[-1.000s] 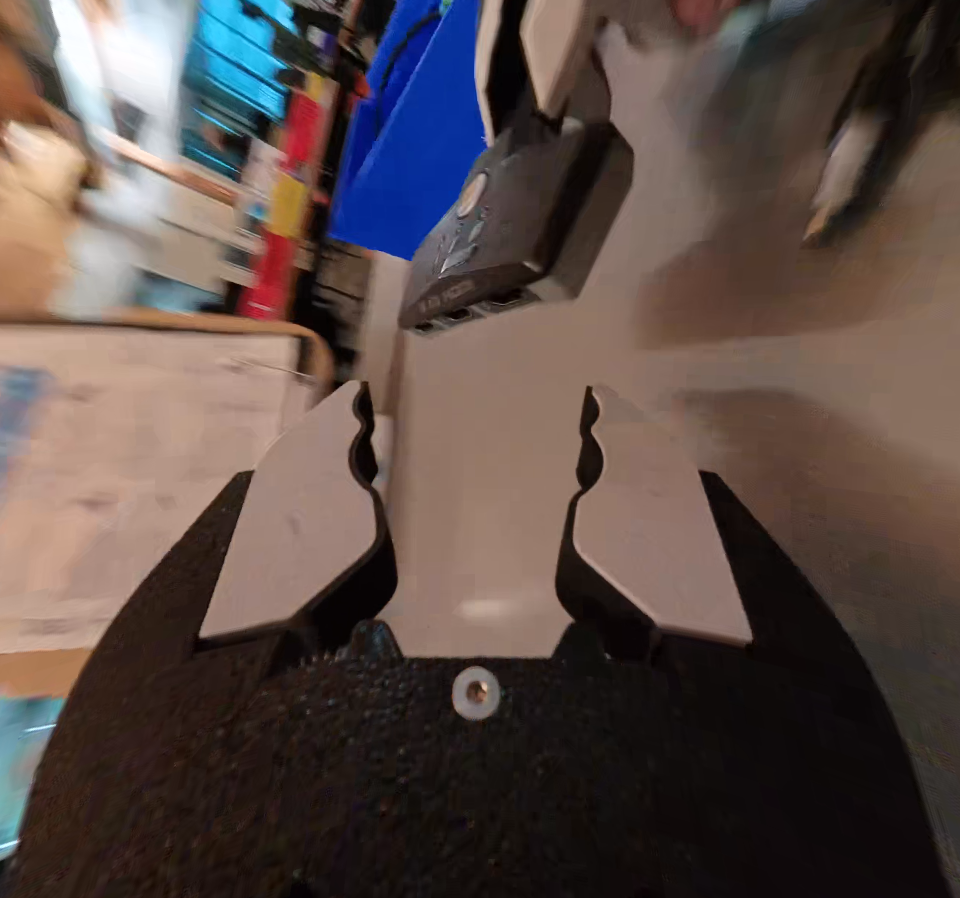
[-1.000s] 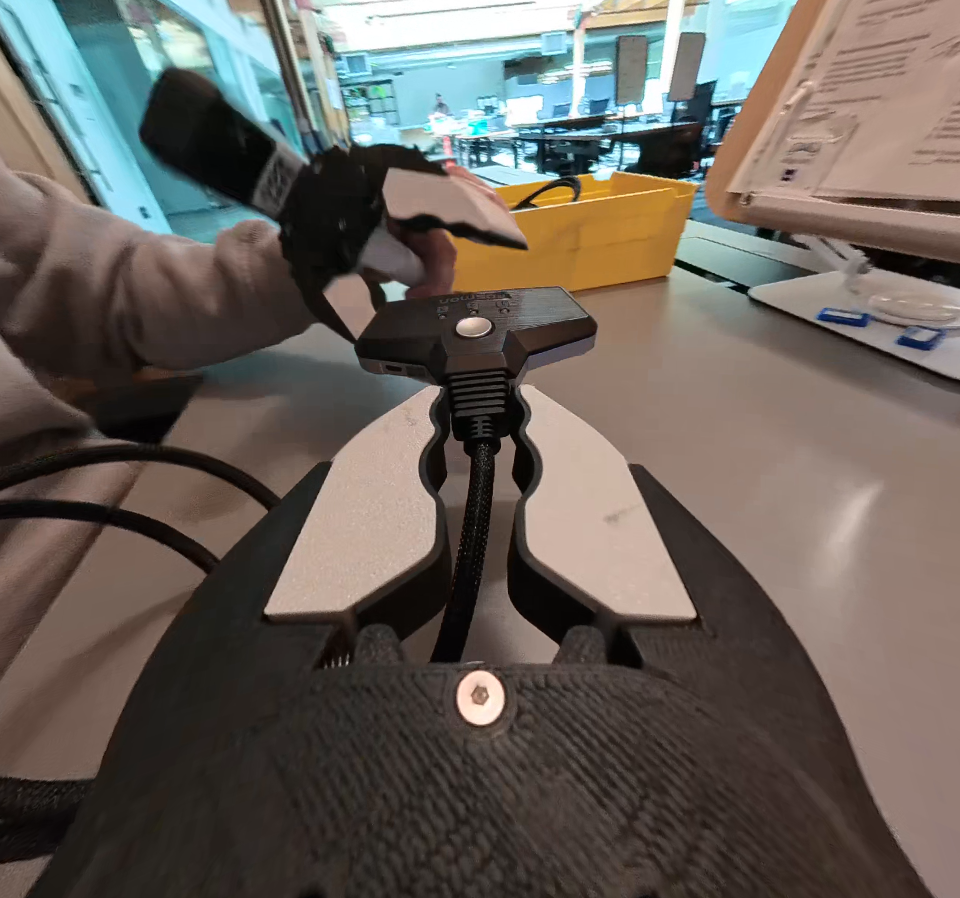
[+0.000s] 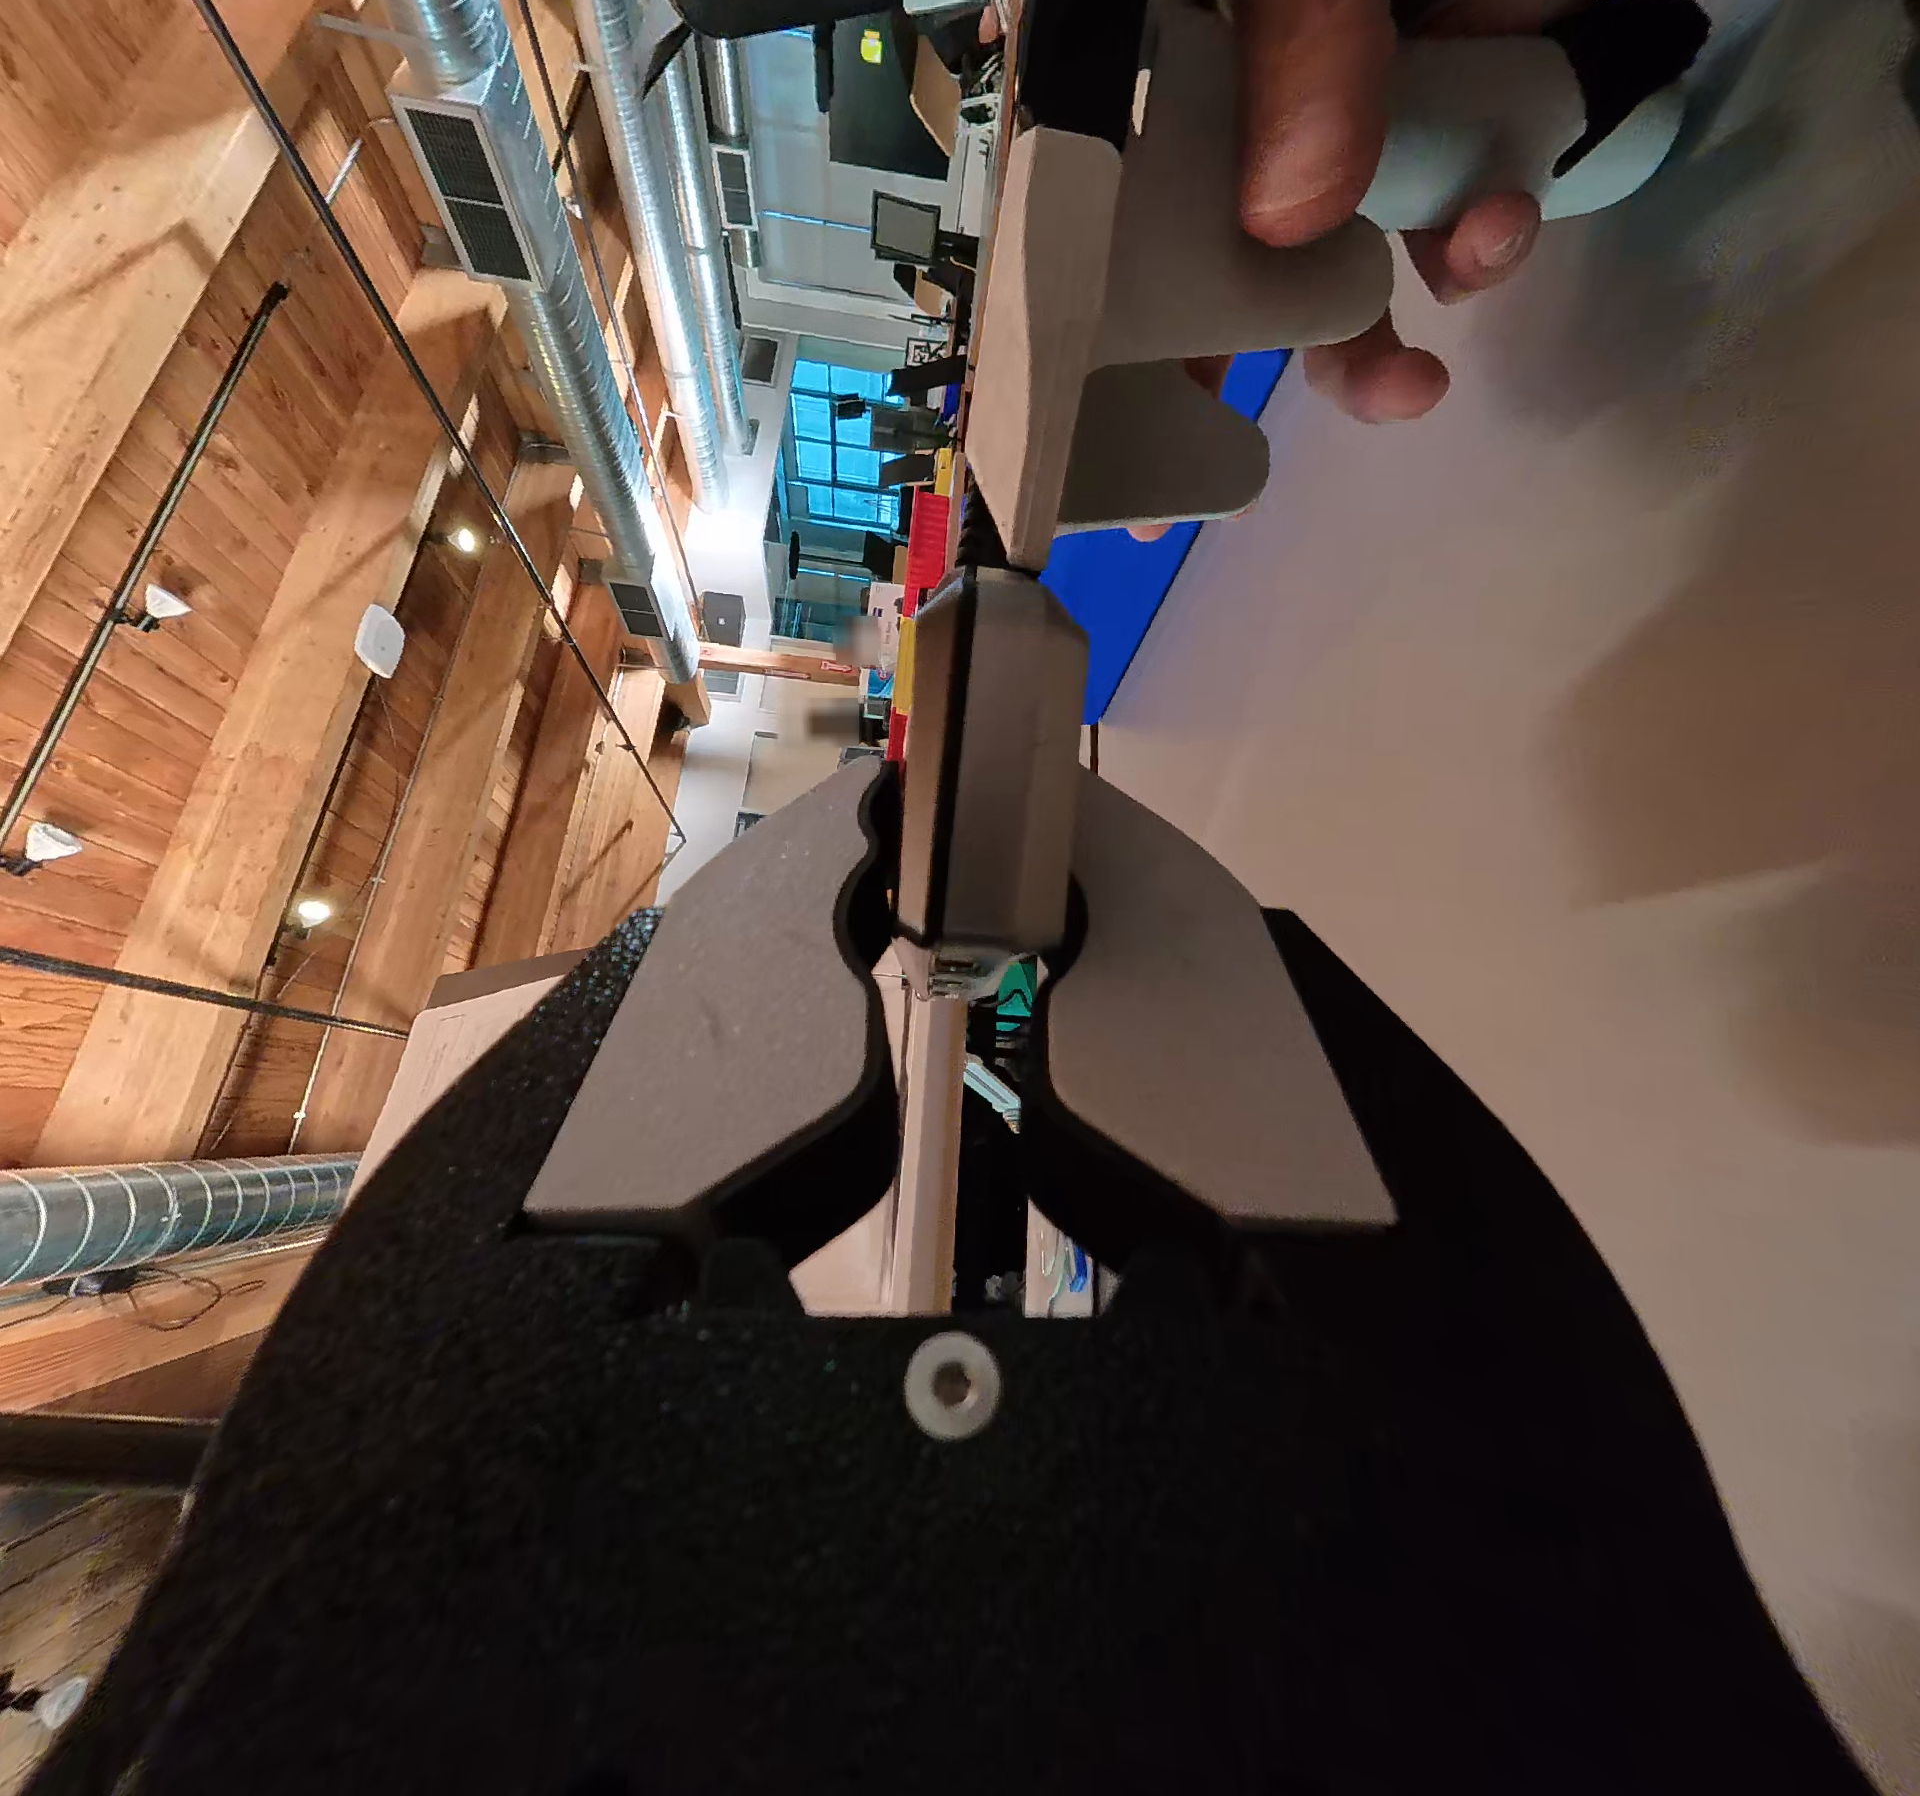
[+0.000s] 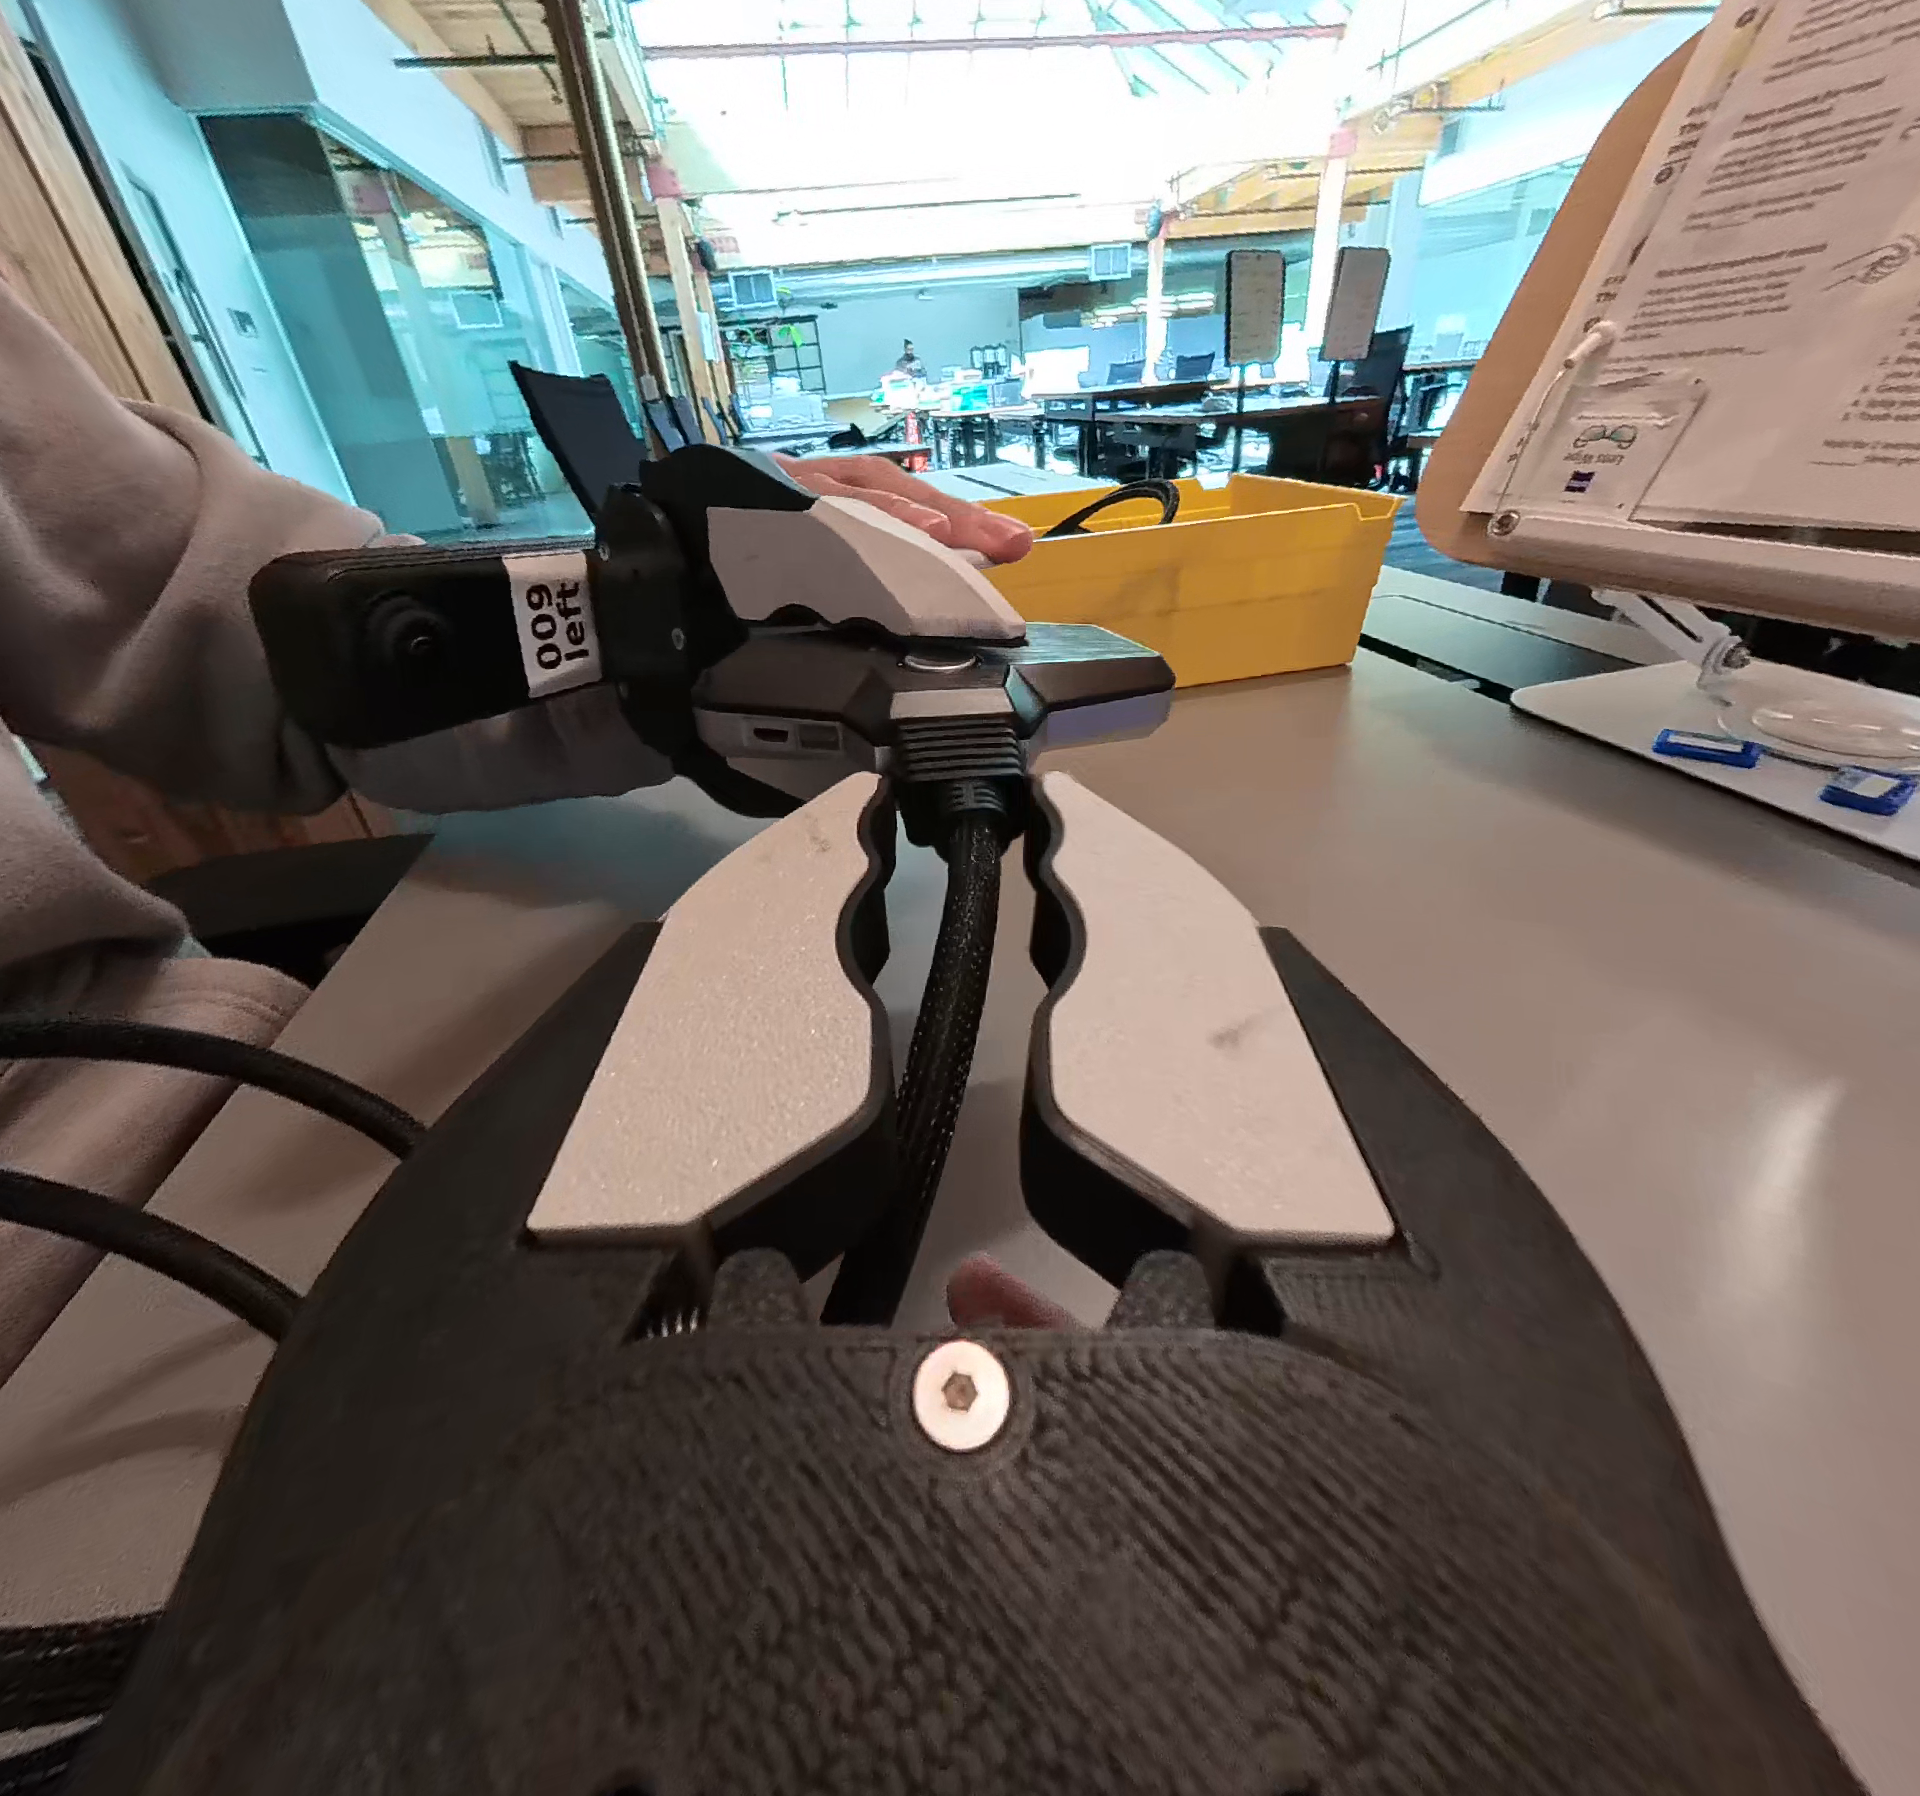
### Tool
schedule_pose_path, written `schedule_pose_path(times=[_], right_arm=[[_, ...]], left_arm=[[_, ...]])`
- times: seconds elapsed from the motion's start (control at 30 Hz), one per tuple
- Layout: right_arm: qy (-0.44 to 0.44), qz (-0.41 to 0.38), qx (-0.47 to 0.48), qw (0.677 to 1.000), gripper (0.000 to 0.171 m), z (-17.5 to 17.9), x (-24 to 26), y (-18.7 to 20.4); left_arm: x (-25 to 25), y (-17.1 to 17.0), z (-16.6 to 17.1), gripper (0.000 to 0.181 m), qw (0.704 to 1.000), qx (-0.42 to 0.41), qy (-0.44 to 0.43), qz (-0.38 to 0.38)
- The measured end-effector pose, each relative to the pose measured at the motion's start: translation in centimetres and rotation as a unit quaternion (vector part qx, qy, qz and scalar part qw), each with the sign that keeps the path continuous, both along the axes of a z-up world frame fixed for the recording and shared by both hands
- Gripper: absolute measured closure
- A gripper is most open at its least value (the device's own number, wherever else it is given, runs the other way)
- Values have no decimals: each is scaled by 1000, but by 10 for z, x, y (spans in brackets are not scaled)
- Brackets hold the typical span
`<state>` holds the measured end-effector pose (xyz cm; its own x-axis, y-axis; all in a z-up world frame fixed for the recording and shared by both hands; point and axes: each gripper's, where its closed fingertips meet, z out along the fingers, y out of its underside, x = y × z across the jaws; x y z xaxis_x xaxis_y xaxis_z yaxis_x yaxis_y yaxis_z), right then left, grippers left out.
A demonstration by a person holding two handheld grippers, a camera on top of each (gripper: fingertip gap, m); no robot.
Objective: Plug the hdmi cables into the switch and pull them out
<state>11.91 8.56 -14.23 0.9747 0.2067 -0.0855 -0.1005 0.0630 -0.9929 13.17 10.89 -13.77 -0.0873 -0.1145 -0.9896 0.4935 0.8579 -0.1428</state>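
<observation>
The black HDMI switch (image 4: 1081,666) hangs above the grey table (image 4: 1507,1071), held from two sides. My right gripper (image 4: 961,796) is shut on the ribbed plug (image 4: 956,744) of a braided black HDMI cable (image 4: 951,998), which is seated in the switch's near edge. My left gripper (image 3: 982,811) is rolled on its side and shut on the switch (image 3: 997,738), seen edge-on. In the right wrist view it (image 4: 883,603) clamps the switch from the left, one finger on top. The right gripper's fingers (image 3: 1153,447) show beyond the switch in the left wrist view.
A yellow bin (image 4: 1226,583) with a cable in it stands behind the switch. A document stand with papers (image 4: 1714,292) on a white base (image 4: 1621,707) is at the right. Loose black cables (image 4: 208,1071) run at the left by a grey sleeve. A blue bin (image 3: 1132,583) lies beyond.
My left gripper was open and short of the switch; it has rolled sideways, moved in and shut on the switch. My right gripper still holds the plug.
</observation>
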Motion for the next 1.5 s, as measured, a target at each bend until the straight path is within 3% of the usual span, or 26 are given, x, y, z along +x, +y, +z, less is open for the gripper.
schedule_pose_path(times=[0.57, 0.7, 0.83, 0.93, 1.0, 1.07, 1.13, 1.2, 1.3, 1.33, 1.43, 1.5], right_arm=[[4, -17, -10, 1000, 148, -2, 6, 2], [6, -31, -3, 999, 149, -1, 14, -1], [38, -55, 27, 997, 149, 6, 36, -22], [66, -55, 56, 995, 149, 12, 44, -32], [71, -48, 59, 995, 149, 13, 44, -31], [71, -41, 56, 995, 149, 12, 42, -28], [69, -39, 56, 995, 149, 12, 40, -25], [68, -37, 55, 996, 149, 12, 39, -24], [68, -42, 58, 995, 149, 13, 40, -25], [68, -44, 60, 995, 149, 13, 41, -25], [67, -48, 64, 995, 149, 14, 42, -26], [63, -50, 64, 995, 149, 14, 41, -26]], left_arm=[[10, 6, -10, 157, 999, -28, 35, 16], [6, 12, -9, 145, 996, -55, 67, 30], [-14, 37, 7, 142, 986, -117, 105, 47], [-28, 82, 39, 144, 960, -227, 142, 81], [-28, 138, 68, 154, 931, -305, 136, 150], [-29, 214, 90, 158, 878, -390, 125, 250], [-30, 288, 84, 151, 790, -479, 173, 342], [-27, 334, 63, 144, 694, -558, 255, 377], [-14, 348, 28, 144, 575, -625, 385, 361], [-10, 353, 15, 144, 554, -618, 404, 385], [1, 372, -20, 138, 526, -568, 417, 476], [12, 371, -28, 138, 494, -584, 430, 480]])
